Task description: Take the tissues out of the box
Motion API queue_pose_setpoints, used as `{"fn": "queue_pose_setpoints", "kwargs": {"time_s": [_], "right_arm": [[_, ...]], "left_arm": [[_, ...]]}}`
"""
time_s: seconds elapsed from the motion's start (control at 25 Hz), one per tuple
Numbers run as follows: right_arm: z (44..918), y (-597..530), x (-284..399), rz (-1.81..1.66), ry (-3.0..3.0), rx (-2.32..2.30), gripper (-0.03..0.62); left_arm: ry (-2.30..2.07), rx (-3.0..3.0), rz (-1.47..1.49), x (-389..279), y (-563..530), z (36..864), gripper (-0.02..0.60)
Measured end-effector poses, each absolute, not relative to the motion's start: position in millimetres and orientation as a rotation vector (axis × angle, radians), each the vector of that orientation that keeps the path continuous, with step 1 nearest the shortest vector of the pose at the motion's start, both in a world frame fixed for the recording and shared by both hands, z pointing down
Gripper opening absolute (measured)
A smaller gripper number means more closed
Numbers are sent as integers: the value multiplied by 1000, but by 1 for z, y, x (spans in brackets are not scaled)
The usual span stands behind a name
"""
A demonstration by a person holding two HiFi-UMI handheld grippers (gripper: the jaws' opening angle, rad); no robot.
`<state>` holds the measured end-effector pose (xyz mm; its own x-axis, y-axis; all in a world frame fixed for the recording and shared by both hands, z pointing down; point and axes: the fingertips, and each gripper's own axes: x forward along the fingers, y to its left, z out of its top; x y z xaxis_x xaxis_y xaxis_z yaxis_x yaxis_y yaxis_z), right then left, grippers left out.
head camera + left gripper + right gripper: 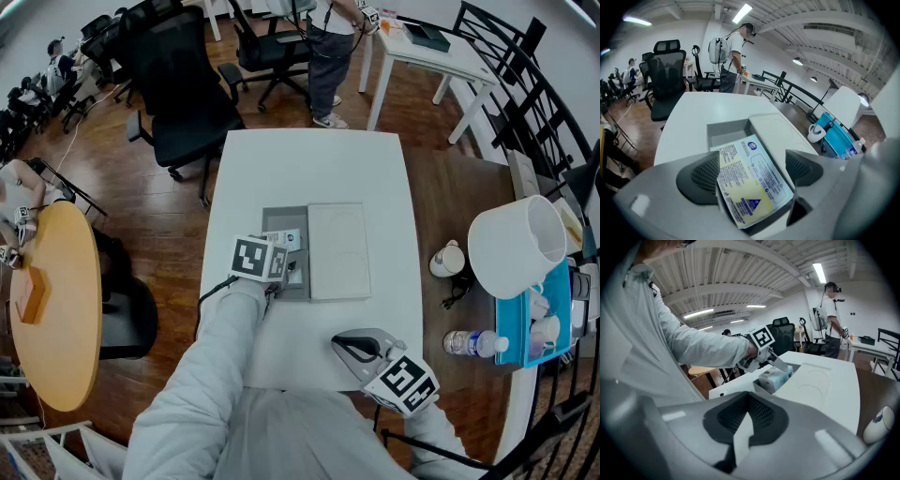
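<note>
Left gripper [751, 161] clamps the tissue pack [750, 183] over the open grey box [724, 131], white lid [337, 248] just beside. Right gripper's [747, 420] closed, empty; mug [448, 260] off right.

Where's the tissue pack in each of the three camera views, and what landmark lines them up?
Head view: the tissue pack is just left of centre, over the open end of the grey box.
Left gripper view: bottom centre, clamped in the left gripper.
Right gripper view: near the centre, at the box's edge.
Shared landmark: the grey box on the white table.
</note>
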<state>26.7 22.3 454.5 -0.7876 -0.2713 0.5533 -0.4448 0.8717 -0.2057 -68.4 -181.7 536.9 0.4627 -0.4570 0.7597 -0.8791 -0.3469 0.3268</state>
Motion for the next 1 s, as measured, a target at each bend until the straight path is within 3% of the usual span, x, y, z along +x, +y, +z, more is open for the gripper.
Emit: {"fn": "queue_pose_setpoints", "kwargs": {"time_s": [0.12, 0.24, 0.52, 0.56, 0.68, 0.72, 0.76, 0.84, 0.88, 0.92, 0.96, 1.0], "right_arm": [[460, 21, 31, 444, -2505, 510, 2], [461, 21, 29, 450, -2501, 491, 2], [462, 21, 20, 446, -2498, 460, 2], [461, 21, 19, 446, -2501, 464, 2], [458, 17, 19, 440, -2511, 486, 2], [457, 16, 19, 437, -2510, 490, 2], [457, 15, 19, 436, -2508, 490, 2], [459, 16, 18, 438, -2505, 487, 2], [460, 17, 17, 438, -2504, 484, 2], [461, 18, 16, 437, -2502, 480, 2], [462, 19, 15, 435, -2500, 475, 2], [462, 20, 13, 432, -2499, 471, 2]], "left_arm": [[-1140, 1962, 839, -71, -185, 545, 434], [-1164, 1947, 939, -77, -186, 549, 390], [-1172, 1974, 926, -74, -187, 544, 353], [-1171, 1988, 905, -74, -186, 540, 327], [-1166, 2064, 842, -71, -188, 515, 107], [-1152, 2082, 858, -70, -187, 510, 67], [-1130, 2088, 879, -70, -186, 509, 66], [-1077, 2074, 873, -65, -183, 513, 71], [-1050, 2061, 864, -61, -181, 518, 136], [-1025, 2048, 870, -58, -179, 524, 340], [-1011, 2037, 888, -56, -176, 530, 413], [-1011, 2026, 904, -56, -174, 537, 414]]}}
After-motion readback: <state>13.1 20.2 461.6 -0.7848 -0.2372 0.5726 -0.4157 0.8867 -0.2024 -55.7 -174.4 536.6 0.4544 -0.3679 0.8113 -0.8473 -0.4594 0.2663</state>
